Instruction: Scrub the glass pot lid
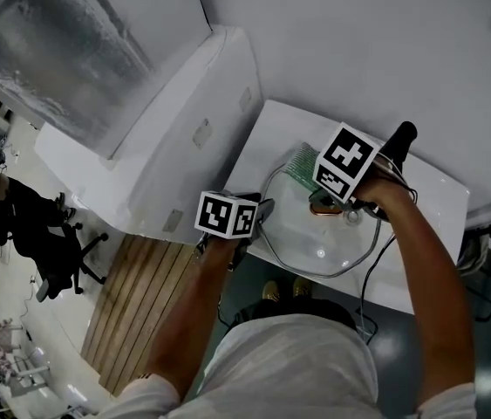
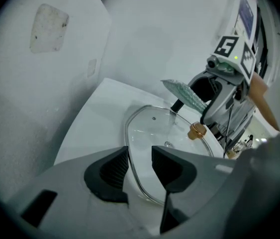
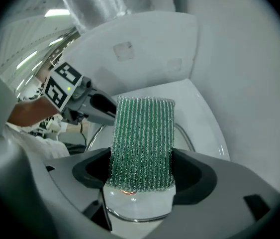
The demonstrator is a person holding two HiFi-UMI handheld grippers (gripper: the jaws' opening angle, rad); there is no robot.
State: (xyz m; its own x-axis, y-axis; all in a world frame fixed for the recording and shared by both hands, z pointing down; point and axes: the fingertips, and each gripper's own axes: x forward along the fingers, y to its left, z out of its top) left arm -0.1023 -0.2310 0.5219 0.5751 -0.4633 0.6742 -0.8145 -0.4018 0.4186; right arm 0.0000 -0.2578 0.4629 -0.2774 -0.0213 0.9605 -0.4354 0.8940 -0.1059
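The glass pot lid [image 1: 315, 244] lies on the white table [image 1: 267, 138]; its copper knob [image 2: 197, 131] is off toward my right gripper. My left gripper [image 1: 261, 210] sits at the lid's left rim. In the left gripper view its jaws [image 2: 140, 168] stand apart, the steel rim running down the gap without either pad pressing on it. My right gripper [image 1: 319, 190] is shut on a green scrub pad [image 3: 142, 138], which sticks out past the jaws over the far part of the lid [image 3: 135, 209]. The scrub pad [image 2: 184, 94] looks raised a little above the glass.
A tall white cabinet [image 1: 184, 138] stands against the table's left side. Below it lies a slatted wooden panel [image 1: 136, 295], with a black office chair [image 1: 49, 234] farther left. Cables [image 1: 374, 273] hang over the table's near right edge. A white wall [image 1: 358, 42] backs the table.
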